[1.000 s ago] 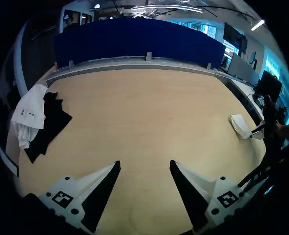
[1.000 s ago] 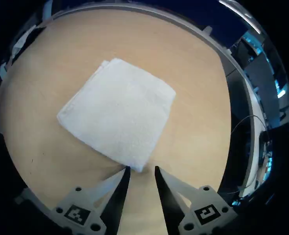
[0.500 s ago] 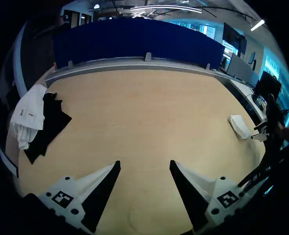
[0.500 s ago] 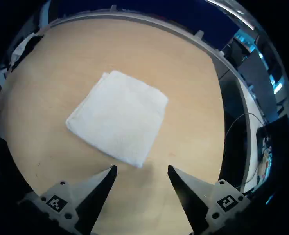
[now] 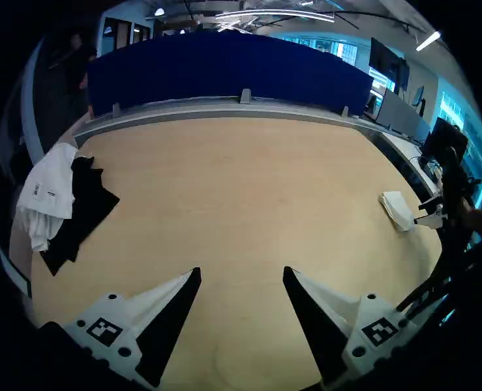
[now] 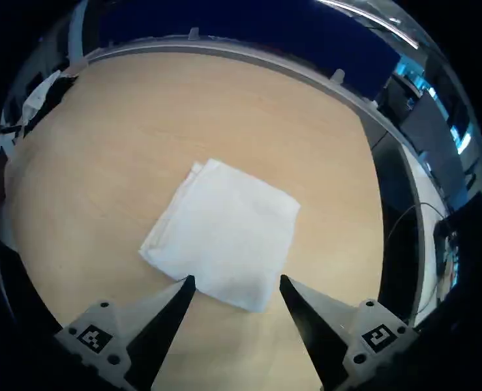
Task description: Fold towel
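**Leaving the folded towel undisturbed**

The right gripper point(image 6: 235, 280) is holding its fingers spread wide, pinching nothing. Their tips are flanking the near edge of the towel point(image 6: 224, 231), which is lying folded into a tidy square on the table point(image 6: 110, 130). The fold looks finished, so the safe move is lifting straight off — not dragging the layers. The left gripper point(image 5: 241, 270), fingers likewise apart, is waiting over bare wood well apart from the towel, with a heap of clothes point(image 5: 58, 195) lying by the table's edge.

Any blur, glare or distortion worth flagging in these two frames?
Left gripper view: sharp; fisheye bows the far edge of the table; ceiling lights bright, no glare on the wood. Right gripper view: towel crisp, evenly lit.
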